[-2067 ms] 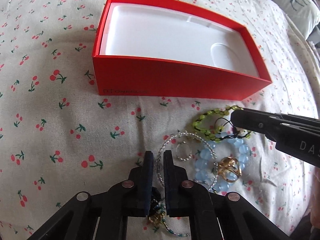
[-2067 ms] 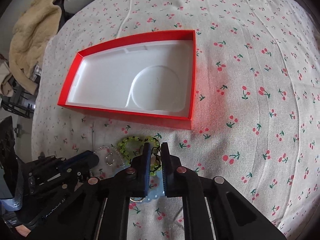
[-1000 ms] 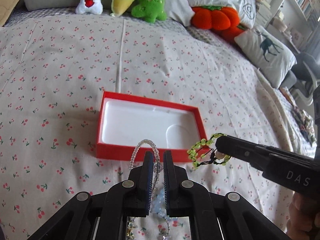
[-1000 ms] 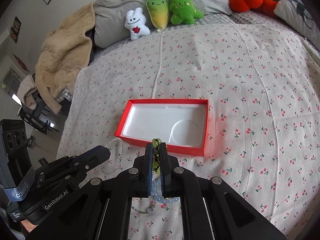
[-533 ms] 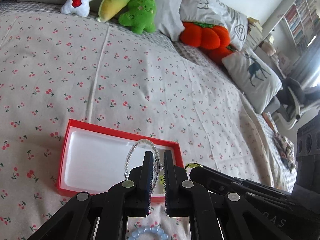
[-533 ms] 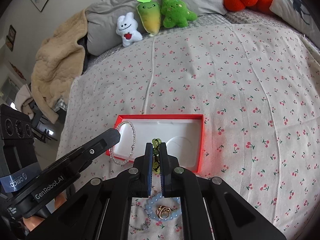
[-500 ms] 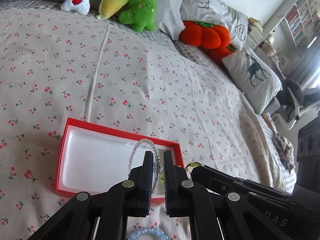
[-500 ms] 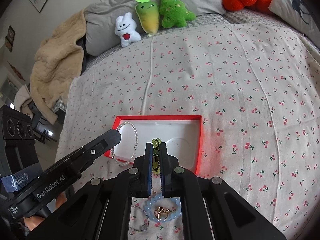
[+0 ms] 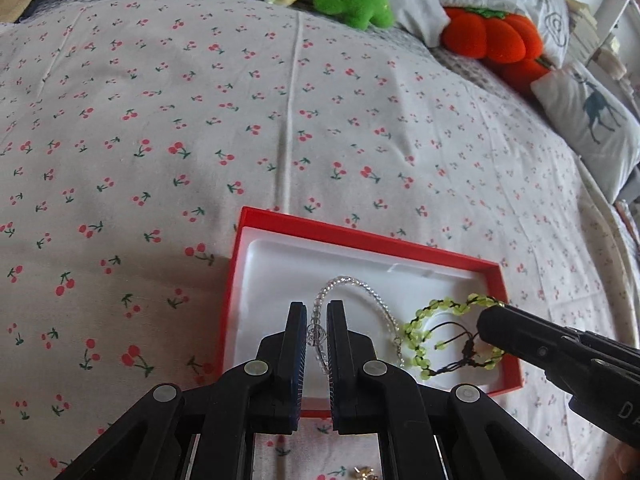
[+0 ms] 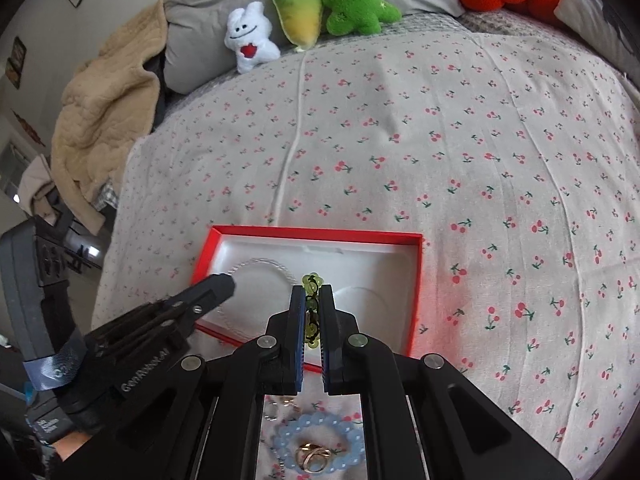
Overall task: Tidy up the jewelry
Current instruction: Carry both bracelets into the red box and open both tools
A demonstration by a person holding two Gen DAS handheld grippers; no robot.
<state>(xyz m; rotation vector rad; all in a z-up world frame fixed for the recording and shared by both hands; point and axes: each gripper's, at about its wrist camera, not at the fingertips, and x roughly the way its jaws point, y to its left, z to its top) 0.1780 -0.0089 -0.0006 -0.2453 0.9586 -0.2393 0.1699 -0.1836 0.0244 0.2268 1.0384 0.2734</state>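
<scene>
A red box [image 9: 360,236] with a white liner lies on the cherry-print bedspread; it also shows in the right wrist view [image 10: 316,233]. My left gripper [image 9: 317,312] is shut on a clear bead bracelet [image 9: 360,288] and holds it over the left half of the box. My right gripper [image 10: 311,294] is shut on a green bead bracelet [image 10: 310,280] with black cord, over the box's right half; the green bracelet also shows in the left wrist view [image 9: 448,310]. The right gripper enters the left wrist view [image 9: 486,326] from the right.
A blue bead bracelet [image 10: 320,440] with gold rings [image 10: 312,456] inside it lies on the bedspread in front of the box. Plush toys [image 10: 298,8] and pillows line the far edge. A tan blanket [image 10: 104,112] hangs at the left.
Both grippers lifted their bracelets off the bedspread, rose, then came forward and down over the box. The box now looks nearer and the bracelets hang within its outline.
</scene>
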